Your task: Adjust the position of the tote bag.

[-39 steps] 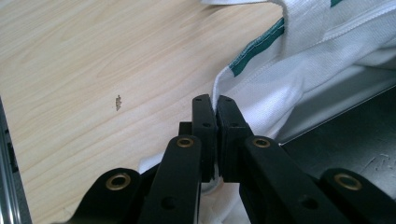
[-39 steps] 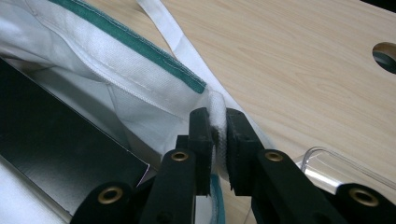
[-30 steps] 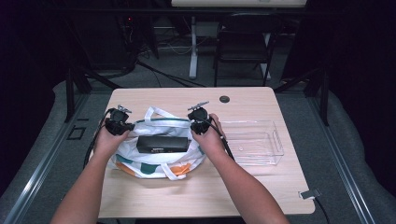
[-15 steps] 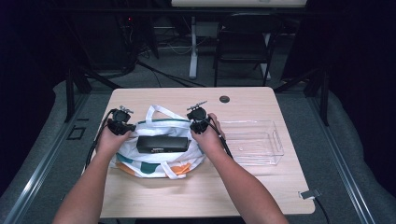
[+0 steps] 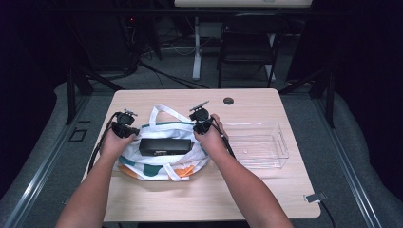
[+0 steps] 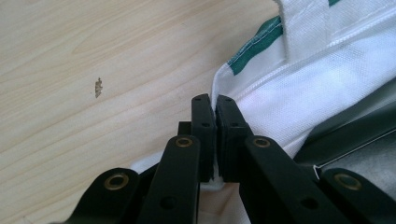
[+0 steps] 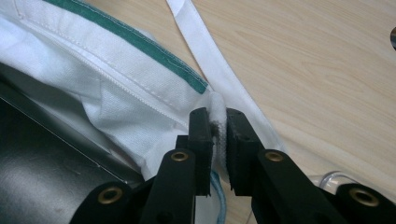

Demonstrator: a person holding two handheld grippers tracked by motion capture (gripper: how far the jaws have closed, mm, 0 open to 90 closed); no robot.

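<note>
**Two grippers pinch the rim of one cloth bag**

Two bare forearms come in from the near edge of the pale wood-grain bench [image 5: 199, 199], one gripper in each hand. Between them lies one tote bag [image 5: 157, 166] of white woven canvas, printed with green and orange patches, its mouth open upward. One flat, rectangular black box [image 5: 165, 146] with a smooth dull face rests in that mouth, between the two sets of jaws.

The left gripper [image 6: 215, 105] has its jaws closed down on the bag's stitched white hem, with only that thin fold of cloth between them; the box edge shows just to the right of the jaws in the left gripper view, and bare wood lies to their left. The right gripper [image 7: 218, 116] likewise clamps a thicker bunched fold of the rim, beside a green trim band, with the box at the lower left of the jaws.

Two flat white webbing handles show in the high view: one lies near the person, the other arches on the bench beyond the jaws. Out past the right gripper stands one clear, rectangular plastic bin [image 5: 259, 145]. Farther off, near the far edge, sits one small round dark disc [image 5: 228, 100].
</note>
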